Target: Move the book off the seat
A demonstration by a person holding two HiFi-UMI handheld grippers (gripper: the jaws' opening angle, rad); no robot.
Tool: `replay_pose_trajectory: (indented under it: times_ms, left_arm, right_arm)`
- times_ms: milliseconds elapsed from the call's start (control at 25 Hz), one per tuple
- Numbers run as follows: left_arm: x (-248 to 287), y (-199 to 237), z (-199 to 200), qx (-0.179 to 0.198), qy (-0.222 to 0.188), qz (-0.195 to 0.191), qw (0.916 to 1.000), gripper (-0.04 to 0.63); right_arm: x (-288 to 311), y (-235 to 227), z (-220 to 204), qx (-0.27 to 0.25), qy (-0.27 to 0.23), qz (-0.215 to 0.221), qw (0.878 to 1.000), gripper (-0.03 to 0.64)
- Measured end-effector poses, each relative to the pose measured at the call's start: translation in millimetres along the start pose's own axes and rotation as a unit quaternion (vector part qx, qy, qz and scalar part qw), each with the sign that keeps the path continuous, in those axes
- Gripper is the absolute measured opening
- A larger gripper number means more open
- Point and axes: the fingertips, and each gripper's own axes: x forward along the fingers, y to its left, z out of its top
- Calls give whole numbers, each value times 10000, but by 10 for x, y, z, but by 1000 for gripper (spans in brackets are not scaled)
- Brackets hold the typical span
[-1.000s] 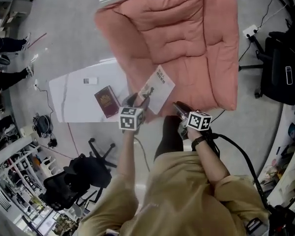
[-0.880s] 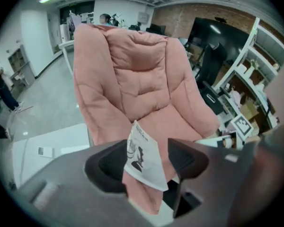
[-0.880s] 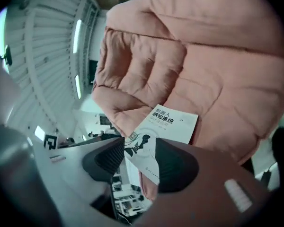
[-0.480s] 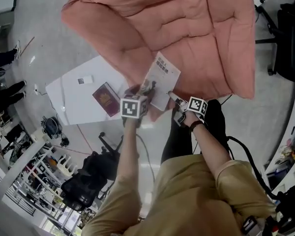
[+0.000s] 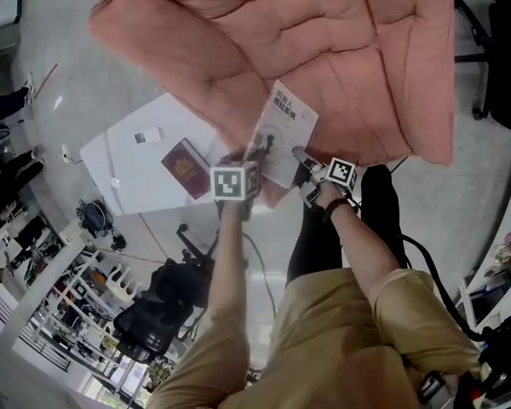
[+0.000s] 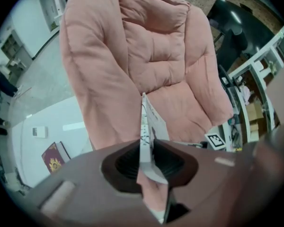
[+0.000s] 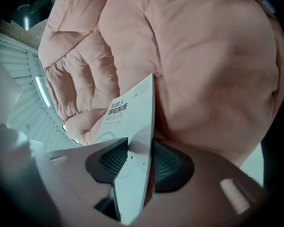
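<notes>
- A white paperback (image 5: 284, 133) is gripped at its near edge by both tools, over the front part of the pink padded seat (image 5: 341, 49).
- In the head view the paperback is seen tilted, its printed cover facing up and its far corner laid against the pink cushion; whether its underside rests on the seat cannot be told.
- The left gripper (image 5: 252, 154) is clamped on the near left corner of the paperback. In the left gripper view the paperback (image 6: 149, 122) stands edge-on between the two dark pads of the left gripper (image 6: 149, 162), and the jaws are closing on it.
- The right gripper (image 5: 299, 155) is clamped on the near right edge. In the right gripper view the paperback's cover (image 7: 132, 126), with dark print on it, is held between the pads of the right gripper (image 7: 141, 161), whose jaws are likewise closing.
- The seat (image 6: 156, 56) fills most of both gripper views, quilted and thickly padded (image 7: 203, 70).
- A low white table (image 5: 136, 181) is placed just left of the seat.
- A maroon book (image 5: 186, 169) is laid on that table, well apart from the paperback, and a small white object (image 5: 147, 136) lies near it.
- A black office chair (image 5: 157, 305) is seen on the floor below the table in the head view.
</notes>
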Motion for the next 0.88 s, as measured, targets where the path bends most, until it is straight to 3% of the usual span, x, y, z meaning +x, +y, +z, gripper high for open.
replay_pose_trajectory:
  times_ms: [160, 320, 520, 640, 880]
  left_arm:
    - [-22, -68, 14, -433, -265, -359, 9981, 48]
    - [-52, -133, -11, -633, -510, -563, 9951, 46]
    - [-294, -315, -5, -1156, -1169, -969, 9816, 46]
    - [-637, -535, 71, -1351, -1703, -1207, 9686, 46]
    - [-1455, -1006, 131, -1469, -3000, -1667, 9277, 46]
  right_arm:
    - [-149, 112, 58, -243, 28, -80, 9997, 97]
    - [-287, 327, 186, -407, 44, 177, 9990, 56]
    - [-508, 831, 259, -1361, 239, 214, 9902, 49]
    - [-752, 1335, 243, -1986, 382, 288, 9789, 49]
    - [-1267, 2415, -40, -3166, 607, 564, 9449, 48]
